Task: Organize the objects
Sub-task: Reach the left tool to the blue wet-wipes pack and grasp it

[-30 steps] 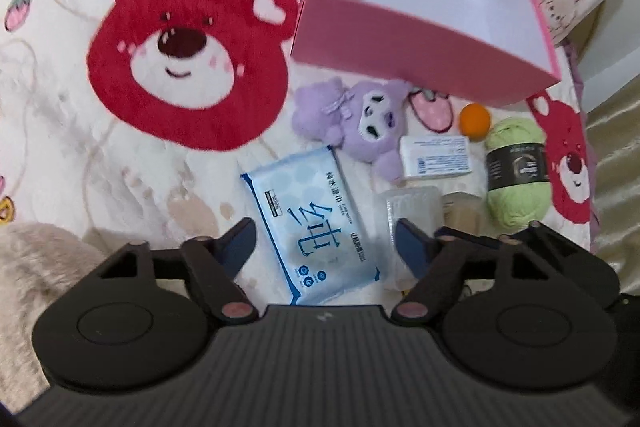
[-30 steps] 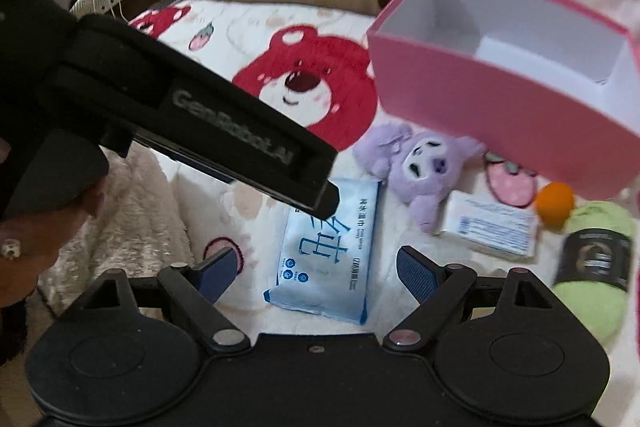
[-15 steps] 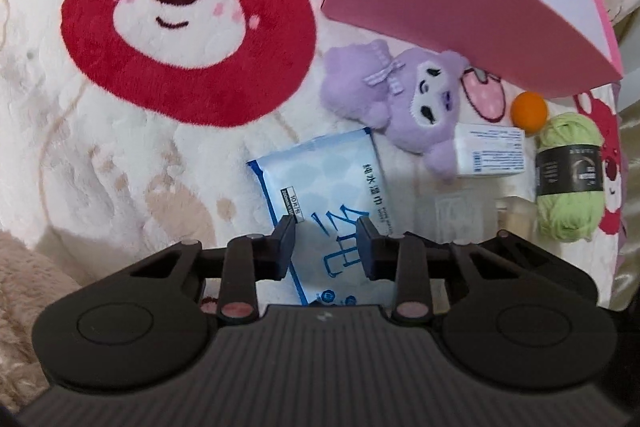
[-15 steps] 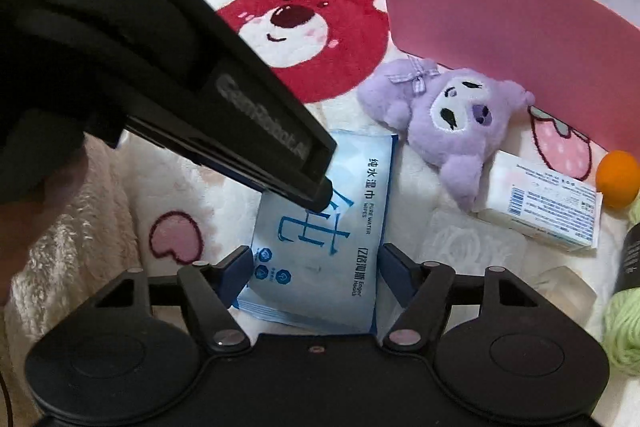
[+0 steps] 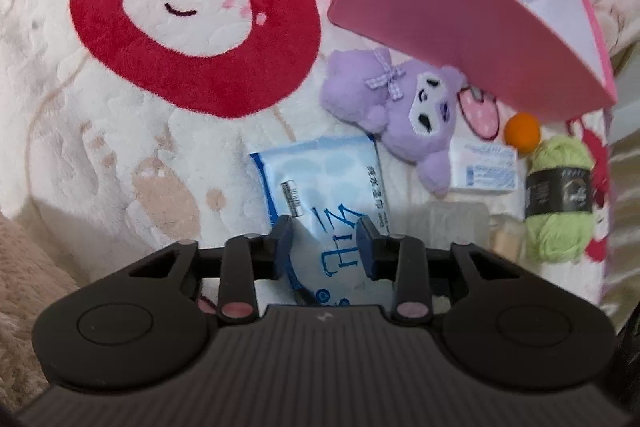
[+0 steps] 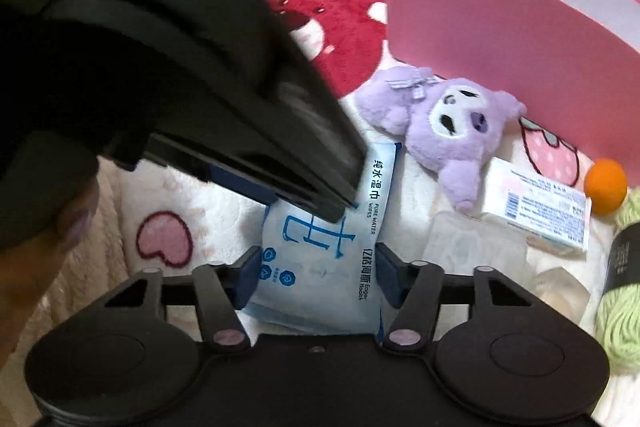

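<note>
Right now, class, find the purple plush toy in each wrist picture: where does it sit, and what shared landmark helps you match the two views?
Left wrist view: the purple plush toy lies right of centre, just below the pink box.
Right wrist view: the toy lies right of centre, beside the box's near wall.
Shared landmark: the blue wipes pack lying below-left of the toy.

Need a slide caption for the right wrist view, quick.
Both grippers closing on the blue wipes pack on a bear-print blanket, pink box behind.
</note>
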Tool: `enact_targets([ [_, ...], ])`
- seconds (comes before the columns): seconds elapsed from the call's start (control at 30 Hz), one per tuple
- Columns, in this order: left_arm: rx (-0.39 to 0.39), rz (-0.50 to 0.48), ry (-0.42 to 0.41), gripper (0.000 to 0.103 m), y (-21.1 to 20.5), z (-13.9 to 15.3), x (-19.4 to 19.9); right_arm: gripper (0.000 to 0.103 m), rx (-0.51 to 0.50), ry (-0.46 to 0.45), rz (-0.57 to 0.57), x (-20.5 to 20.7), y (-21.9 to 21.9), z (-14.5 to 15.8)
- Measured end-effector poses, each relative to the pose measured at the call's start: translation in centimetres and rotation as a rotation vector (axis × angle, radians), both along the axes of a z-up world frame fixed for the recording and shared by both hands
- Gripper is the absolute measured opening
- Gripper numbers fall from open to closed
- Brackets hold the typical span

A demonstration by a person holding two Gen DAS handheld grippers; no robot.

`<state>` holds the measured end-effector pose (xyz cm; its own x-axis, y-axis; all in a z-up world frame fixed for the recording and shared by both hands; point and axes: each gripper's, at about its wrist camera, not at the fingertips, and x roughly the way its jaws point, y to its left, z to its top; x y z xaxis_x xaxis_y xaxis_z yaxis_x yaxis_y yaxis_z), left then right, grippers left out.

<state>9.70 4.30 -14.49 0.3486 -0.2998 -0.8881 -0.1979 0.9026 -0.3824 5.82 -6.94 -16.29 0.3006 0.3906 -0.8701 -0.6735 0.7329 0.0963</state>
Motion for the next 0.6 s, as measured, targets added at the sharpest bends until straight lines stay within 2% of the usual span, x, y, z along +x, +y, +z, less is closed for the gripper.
enact_targets([
  [0.2,-0.069,-0.024,-0.032,0.026,0.1,0.7,-0.4,0.056,0.073,0.051,-0.071,0.2,-1.5,0.8],
  [0.3,-0.153,-0.068,-0.051,0.026,-0.1,1.7,-1.0,0.056,0.095,0.068,-0.103,-0.5,-2.0,1.6],
  [0.37,-0.234,-0.101,-0.029,0.025,-0.6,1.8,-1.2,0.056,0.129,0.055,-0.099,-1.2,-2.3,2.7],
  [0.4,-0.234,-0.093,-0.041,0.026,-0.7,2.0,-1.5,0.056,0.133,0.043,-0.095,-1.6,-2.3,3.2],
  [0.5,-0.106,-0.105,-0.093,0.024,-1.4,2.8,-2.1,0.056,0.125,0.042,-0.119,-1.7,-2.5,3.4],
  [0.6,-0.076,-0.09,-0.08,0.025,-0.9,2.3,-1.5,0.055,0.114,0.055,-0.14,-1.3,-2.8,2.5],
])
